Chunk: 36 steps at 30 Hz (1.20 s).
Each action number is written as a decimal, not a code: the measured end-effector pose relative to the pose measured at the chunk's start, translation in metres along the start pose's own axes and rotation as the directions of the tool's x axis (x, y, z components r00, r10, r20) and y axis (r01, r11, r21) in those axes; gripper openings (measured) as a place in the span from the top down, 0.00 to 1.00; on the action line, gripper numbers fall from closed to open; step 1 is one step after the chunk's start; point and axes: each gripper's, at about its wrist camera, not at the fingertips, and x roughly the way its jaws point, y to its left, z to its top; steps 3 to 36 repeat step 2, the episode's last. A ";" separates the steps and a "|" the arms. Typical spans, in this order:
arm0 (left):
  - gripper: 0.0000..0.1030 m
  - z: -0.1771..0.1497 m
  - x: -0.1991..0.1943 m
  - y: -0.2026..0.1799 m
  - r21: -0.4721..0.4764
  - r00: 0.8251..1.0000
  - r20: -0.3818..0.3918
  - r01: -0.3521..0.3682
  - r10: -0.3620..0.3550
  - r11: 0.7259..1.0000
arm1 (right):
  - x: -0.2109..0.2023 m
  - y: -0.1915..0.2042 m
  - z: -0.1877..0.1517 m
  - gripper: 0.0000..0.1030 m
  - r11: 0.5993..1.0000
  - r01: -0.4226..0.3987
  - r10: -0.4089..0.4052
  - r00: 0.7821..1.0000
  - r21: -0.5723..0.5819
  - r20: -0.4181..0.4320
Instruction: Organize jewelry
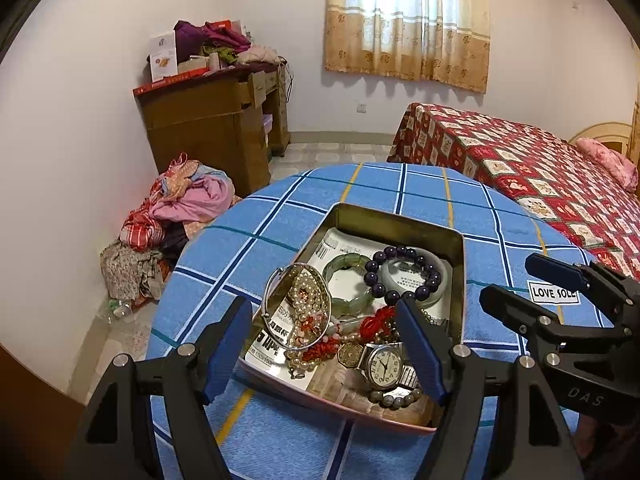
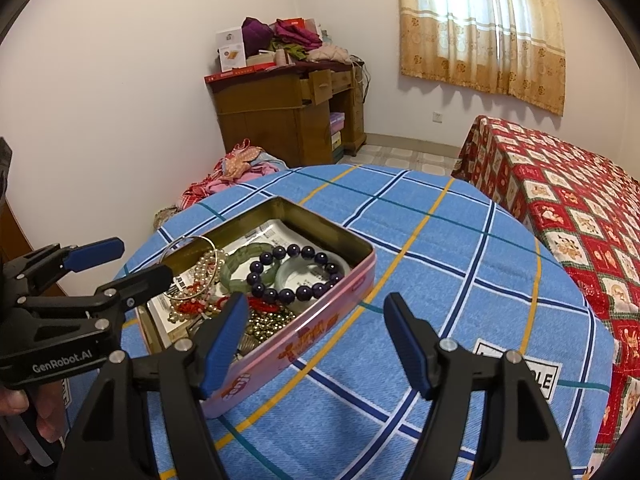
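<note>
A pink tin box sits on the blue checked tablecloth. It holds a dark purple bead bracelet, a green jade bangle, a silver wire bangle, pearl strands, red thread pieces and a wristwatch. My left gripper is open and empty, hovering over the box's near end. My right gripper is open and empty, over the box's right wall; it also shows in the left wrist view.
A "LOVE SOLE" label lies on the cloth to the right of the box. A bed with a red patterned cover stands at right. A wooden desk and a clothes pile are beyond the table at left.
</note>
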 end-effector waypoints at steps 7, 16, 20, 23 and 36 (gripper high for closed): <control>0.28 0.000 -0.001 0.000 0.002 1.000 0.002 0.006 -0.006 1.000 | 0.001 0.000 0.000 0.29 1.000 -0.001 0.001 1.000 0.001 -0.001; 0.28 0.000 -0.001 0.000 0.002 1.000 0.002 0.006 -0.006 1.000 | 0.001 0.000 0.000 0.29 1.000 -0.001 0.001 1.000 0.001 -0.001; 0.28 0.000 -0.001 0.000 0.002 1.000 0.002 0.006 -0.006 1.000 | 0.001 0.000 0.000 0.29 1.000 -0.001 0.001 1.000 0.001 -0.001; 0.28 0.000 -0.001 0.000 0.002 1.000 0.002 0.006 -0.006 1.000 | 0.001 0.000 0.000 0.29 1.000 -0.001 0.001 1.000 0.001 -0.001; 0.28 0.000 -0.001 0.000 0.002 1.000 0.002 0.006 -0.006 1.000 | 0.001 0.000 0.000 0.29 1.000 -0.001 0.001 1.000 0.001 -0.001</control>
